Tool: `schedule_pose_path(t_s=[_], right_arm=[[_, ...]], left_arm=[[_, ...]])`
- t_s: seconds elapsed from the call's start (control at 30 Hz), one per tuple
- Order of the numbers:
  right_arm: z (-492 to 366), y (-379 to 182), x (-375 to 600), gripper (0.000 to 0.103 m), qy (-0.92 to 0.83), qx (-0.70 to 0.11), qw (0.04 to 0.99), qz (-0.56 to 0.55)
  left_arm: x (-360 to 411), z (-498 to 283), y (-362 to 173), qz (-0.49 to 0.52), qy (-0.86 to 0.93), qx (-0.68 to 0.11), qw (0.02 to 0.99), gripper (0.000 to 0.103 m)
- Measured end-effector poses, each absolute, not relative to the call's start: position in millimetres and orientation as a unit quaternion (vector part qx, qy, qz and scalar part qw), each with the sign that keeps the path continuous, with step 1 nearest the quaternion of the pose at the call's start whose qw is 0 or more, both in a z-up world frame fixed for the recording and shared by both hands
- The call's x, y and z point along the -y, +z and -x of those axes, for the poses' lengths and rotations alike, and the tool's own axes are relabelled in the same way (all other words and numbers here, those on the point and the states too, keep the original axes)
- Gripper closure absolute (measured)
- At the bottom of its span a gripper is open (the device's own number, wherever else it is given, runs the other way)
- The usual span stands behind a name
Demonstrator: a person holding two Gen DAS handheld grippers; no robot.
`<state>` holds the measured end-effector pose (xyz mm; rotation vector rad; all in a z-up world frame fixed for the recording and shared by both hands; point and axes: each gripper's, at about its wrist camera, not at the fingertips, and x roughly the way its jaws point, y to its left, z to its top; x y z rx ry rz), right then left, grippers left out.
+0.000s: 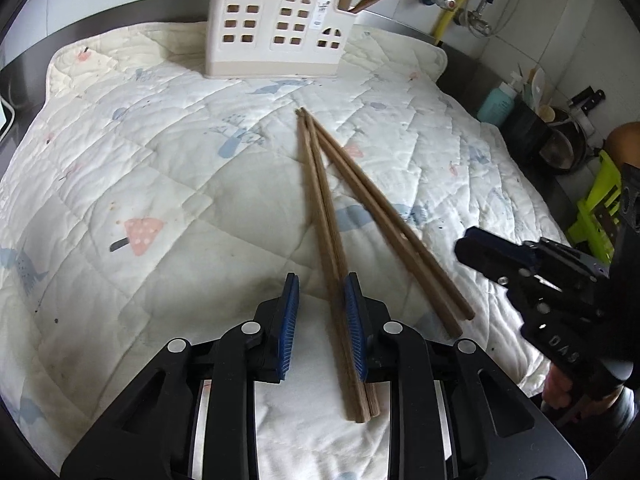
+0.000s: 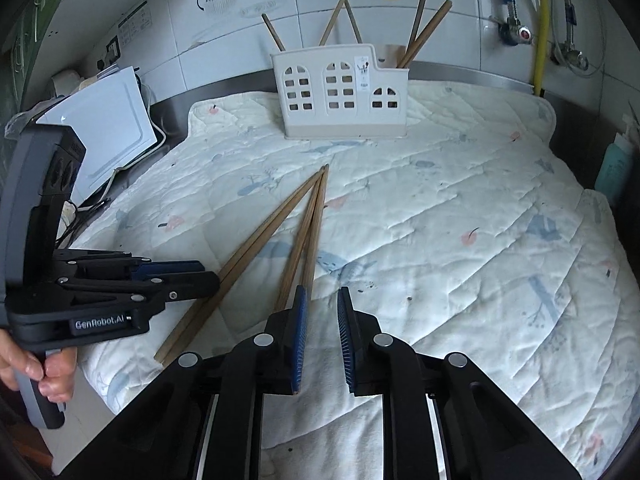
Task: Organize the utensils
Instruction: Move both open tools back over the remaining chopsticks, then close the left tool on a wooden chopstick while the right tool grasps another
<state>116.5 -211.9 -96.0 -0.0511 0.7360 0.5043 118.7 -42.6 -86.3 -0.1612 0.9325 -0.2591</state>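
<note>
Two pairs of brown wooden chopsticks lie on a quilted cloth (image 1: 160,168), tips meeting in a V. The left pair (image 1: 326,248) (image 2: 248,248) runs between the pads of my left gripper (image 1: 322,286), which is open around it. The right pair (image 1: 384,224) (image 2: 306,240) lies just left of my right gripper (image 2: 322,300), which is open and empty. A white house-shaped utensil holder (image 1: 276,24) (image 2: 344,92) stands at the far edge and holds several chopsticks. The right gripper also shows in the left wrist view (image 1: 480,248), the left one in the right wrist view (image 2: 200,276).
A white appliance (image 2: 104,128) sits at the left of the counter. Pipes and a yellow hose (image 2: 540,24) run down the tiled wall. A teal bottle (image 1: 496,104) and dark pots (image 1: 560,140) stand at the right. The cloth's front edge hangs over the counter.
</note>
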Motion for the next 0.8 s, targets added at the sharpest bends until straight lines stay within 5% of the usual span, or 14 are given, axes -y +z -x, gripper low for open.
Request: schedule_pose_path(t_s=[0.2, 0.43, 0.8], right_arm=[[-118.0, -105.7, 205.8, 0.091, 0.246, -0.367, 0.896, 0.027], [-117.9, -104.1, 210.3, 0.091, 0.250, -0.363, 0.898, 0.016], [-117.3, -108.9, 205.6, 0.091, 0.250, -0.366, 0.896, 0.024]], left_arm=[[57.1, -117.7, -88.7, 0.040, -0.113, -0.443, 0.888, 0.084], [25.4, -115.8, -89.5, 0.151, -0.152, -0.443, 0.870, 0.084], [28.4, -117.9, -90.7, 0.117, -0.123, -0.445, 0.879, 0.084]])
